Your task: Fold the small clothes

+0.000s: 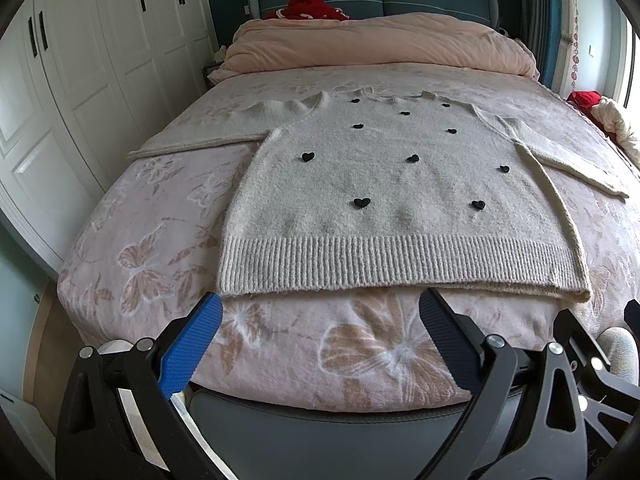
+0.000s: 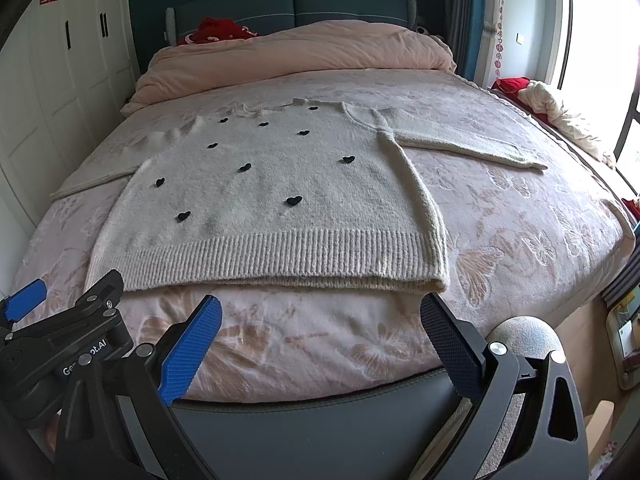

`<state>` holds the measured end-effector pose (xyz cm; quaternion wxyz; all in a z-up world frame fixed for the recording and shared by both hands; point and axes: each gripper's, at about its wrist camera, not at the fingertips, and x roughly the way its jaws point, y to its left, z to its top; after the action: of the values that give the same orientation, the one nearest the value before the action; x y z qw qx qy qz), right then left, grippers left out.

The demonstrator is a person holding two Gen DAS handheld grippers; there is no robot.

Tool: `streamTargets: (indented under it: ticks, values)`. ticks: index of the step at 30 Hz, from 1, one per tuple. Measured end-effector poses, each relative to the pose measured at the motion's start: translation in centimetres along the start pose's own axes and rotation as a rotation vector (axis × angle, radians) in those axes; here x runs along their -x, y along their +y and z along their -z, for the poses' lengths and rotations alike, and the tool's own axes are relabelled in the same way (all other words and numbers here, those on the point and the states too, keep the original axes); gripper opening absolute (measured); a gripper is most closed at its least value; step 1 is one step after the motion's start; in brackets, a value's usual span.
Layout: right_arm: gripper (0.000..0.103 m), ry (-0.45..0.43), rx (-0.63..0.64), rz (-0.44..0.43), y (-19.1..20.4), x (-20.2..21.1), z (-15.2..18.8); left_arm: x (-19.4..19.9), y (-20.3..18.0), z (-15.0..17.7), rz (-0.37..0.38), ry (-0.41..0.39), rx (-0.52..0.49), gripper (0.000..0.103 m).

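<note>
A cream knitted sweater [image 1: 384, 192] with small black hearts lies flat and face up on the bed, sleeves spread to both sides, ribbed hem toward me. It also shows in the right wrist view [image 2: 276, 200]. My left gripper [image 1: 320, 308] is open and empty, just short of the hem's middle, above the bed's foot. My right gripper [image 2: 320, 310] is open and empty, just short of the hem near its right corner. The left gripper also shows at the lower left of the right wrist view [image 2: 60, 300].
The bed [image 1: 152, 248] has a pink butterfly cover and a dark footboard [image 1: 328, 432]. A folded pink duvet [image 1: 380, 44] lies at the head. White wardrobes [image 1: 80, 80] stand left. Red and cream cloth [image 2: 560, 112] lies by the window at right.
</note>
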<state>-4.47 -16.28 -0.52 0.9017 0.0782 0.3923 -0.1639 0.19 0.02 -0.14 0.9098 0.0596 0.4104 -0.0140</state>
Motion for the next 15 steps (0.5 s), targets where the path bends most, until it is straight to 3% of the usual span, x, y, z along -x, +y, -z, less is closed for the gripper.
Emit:
streamTargets:
  ticks: [15]
  values:
    - [0.098,0.006,-0.001,0.001,-0.07,-0.09,0.05,-0.11,0.01,0.04,-0.003,0.0,-0.001,0.096]
